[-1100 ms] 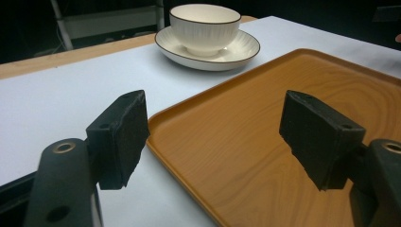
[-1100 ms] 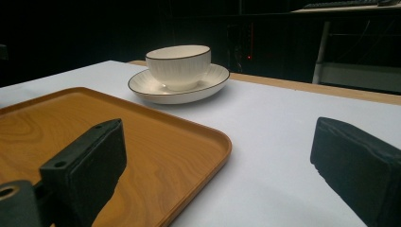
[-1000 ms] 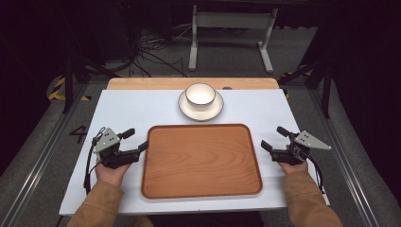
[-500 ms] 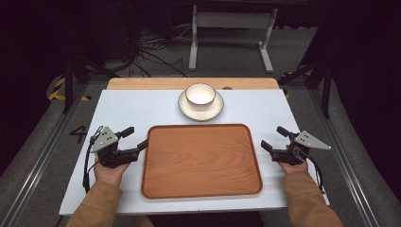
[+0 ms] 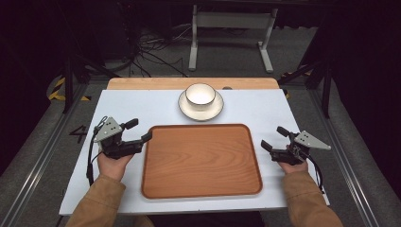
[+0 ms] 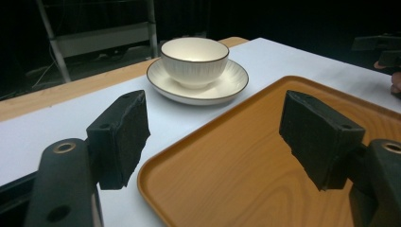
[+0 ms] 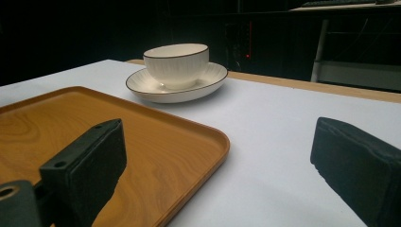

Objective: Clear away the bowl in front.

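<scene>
Now the wooden tray (image 5: 201, 161) lies on the white table (image 5: 142, 106) between the two grippers. At its left edge the left gripper (image 5: 137, 131) has its jaws apart, one pad seemingly over the tray's rim, though contact is hard to judge. Just beside the right edge, the right gripper (image 5: 273, 137) also gapes, holding nothing. Beyond the tray, a white bowl (image 5: 200, 93) sits on a saucer (image 5: 189, 109).

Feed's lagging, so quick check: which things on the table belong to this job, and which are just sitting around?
In the job:
wooden tray
left tool, open
right tool, open
bowl
saucer

Just around:
white table
metal stand behind the table
floor cables
</scene>
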Demonstrator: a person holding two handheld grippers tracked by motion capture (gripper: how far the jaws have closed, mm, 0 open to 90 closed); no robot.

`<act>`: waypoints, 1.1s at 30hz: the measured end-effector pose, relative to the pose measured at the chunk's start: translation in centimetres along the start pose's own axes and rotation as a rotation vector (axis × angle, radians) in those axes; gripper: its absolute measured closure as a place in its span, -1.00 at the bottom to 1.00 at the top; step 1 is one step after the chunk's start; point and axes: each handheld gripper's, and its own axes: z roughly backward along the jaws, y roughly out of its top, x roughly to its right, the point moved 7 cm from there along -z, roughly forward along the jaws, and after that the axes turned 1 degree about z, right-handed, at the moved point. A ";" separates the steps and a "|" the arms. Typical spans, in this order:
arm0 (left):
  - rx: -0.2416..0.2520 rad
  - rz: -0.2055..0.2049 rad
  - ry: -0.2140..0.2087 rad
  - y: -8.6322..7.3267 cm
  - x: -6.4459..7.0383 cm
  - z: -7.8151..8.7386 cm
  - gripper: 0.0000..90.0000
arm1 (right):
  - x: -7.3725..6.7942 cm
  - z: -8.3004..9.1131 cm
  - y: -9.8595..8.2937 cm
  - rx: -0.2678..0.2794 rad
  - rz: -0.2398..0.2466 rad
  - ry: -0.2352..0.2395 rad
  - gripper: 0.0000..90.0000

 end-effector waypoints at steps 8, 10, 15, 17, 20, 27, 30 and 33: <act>0.002 -0.014 -0.036 1.8 0.5 -1.8 -0.43 | 0.0 0.0 0.0 0.000 -0.002 0.001 -0.90; 0.002 -0.017 -0.041 2.0 0.6 -2.0 -0.43 | 0.0 0.0 0.0 -0.001 -0.001 0.001 -0.90; -0.002 -0.034 -0.050 3.0 0.8 -3.1 -0.44 | 0.0 0.0 0.0 -0.002 -0.004 -0.001 -0.90; 0.002 -0.035 -0.058 3.4 0.8 -3.6 -0.44 | 0.1 0.0 0.0 -0.003 -0.004 -0.001 -0.90; -0.005 -0.034 -0.067 3.6 0.9 -4.0 -0.44 | 0.1 0.0 -0.1 -0.002 -0.006 -0.002 -0.90; -0.001 -0.043 -0.115 4.7 1.2 -5.3 -0.44 | 0.2 0.0 -0.1 -0.001 -0.005 -0.007 -0.90; -0.003 -0.051 -0.123 5.2 1.4 -5.8 -0.45 | 0.2 0.0 -0.1 -0.002 -0.006 -0.009 -0.90; -0.003 -0.065 -0.127 5.8 1.5 -6.3 -0.45 | 0.2 0.0 -0.1 -0.003 -0.005 -0.011 -0.90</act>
